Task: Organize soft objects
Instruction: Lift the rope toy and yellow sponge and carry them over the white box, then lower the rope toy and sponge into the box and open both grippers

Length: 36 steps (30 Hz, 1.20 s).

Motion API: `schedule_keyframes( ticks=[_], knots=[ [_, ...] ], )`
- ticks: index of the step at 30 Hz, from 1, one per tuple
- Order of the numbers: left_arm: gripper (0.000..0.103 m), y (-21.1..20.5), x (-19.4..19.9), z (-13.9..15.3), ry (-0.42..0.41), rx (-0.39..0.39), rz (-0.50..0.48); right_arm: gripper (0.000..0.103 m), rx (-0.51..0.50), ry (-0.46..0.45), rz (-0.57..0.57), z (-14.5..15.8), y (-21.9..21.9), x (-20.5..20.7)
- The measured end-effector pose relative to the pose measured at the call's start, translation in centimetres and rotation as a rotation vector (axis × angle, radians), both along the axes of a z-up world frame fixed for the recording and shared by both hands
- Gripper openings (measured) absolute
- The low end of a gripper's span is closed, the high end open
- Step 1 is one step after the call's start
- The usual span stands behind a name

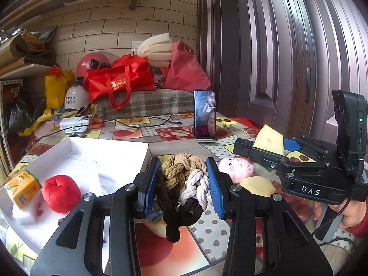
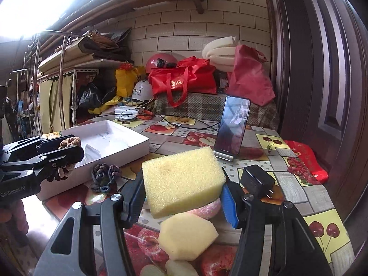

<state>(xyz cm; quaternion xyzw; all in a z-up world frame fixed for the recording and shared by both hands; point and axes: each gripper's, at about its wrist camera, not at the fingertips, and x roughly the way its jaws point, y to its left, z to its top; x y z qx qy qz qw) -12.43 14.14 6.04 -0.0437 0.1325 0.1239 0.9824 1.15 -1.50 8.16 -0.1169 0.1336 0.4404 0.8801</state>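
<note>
My left gripper [image 1: 182, 186] is shut on a bundle of plush hair ties [image 1: 184, 184], tan, white and brown, held above the table just right of the white box [image 1: 108, 145]. The box holds a red plush apple [image 1: 61, 193] and a juice carton [image 1: 23, 187]. My right gripper [image 2: 184, 197] is shut on a yellow sponge [image 2: 181, 181], held above a pink plush toy [image 2: 207, 209] and a pale yellow soft piece [image 2: 186, 237]. Another dark hair-tie bundle [image 2: 104, 177] lies on the table by the box. The pink toy [image 1: 235, 168] also shows in the left wrist view.
A phone on a stand [image 2: 233, 126] stands mid-table. A black charger plug [image 2: 257, 180] lies right of the sponge. Cables, a power bank [image 2: 128, 111], red bags [image 2: 184, 80] and helmets crowd the back. A dark door [image 2: 322, 69] is on the right.
</note>
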Motion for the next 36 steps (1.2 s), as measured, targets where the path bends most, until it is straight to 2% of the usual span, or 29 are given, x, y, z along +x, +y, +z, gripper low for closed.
schedule_keyframes(
  ticks=[8,15,18,27,32,36],
  knots=[
    [0.040,-0.4,0.1,0.1,0.002,0.022,-0.006,0.058,0.022,-0.029,-0.005,-0.1,0.9,-1.4],
    [0.040,0.3,-0.9,0.2,-0.015,0.050,0.061,0.058,-0.004,-0.020,0.034,0.0,3.0,-1.7],
    [0.040,1.8,-2.0,0.2,-0.021,0.052,0.134,0.058,-0.006,-0.027,0.057,-0.1,4.3,-2.3],
    [0.040,10.4,-6.0,-0.7,-0.023,-0.058,0.455,0.058,-0.006,0.007,0.112,-0.4,8.7,-2.6],
    [0.040,14.8,-7.7,-1.2,-0.030,-0.139,0.548,0.058,0.004,0.045,0.128,-0.6,10.7,-2.1],
    [0.040,16.7,-7.7,-1.5,-0.031,-0.162,0.585,0.058,-0.003,0.037,0.152,-0.6,13.0,-2.8]
  ],
)
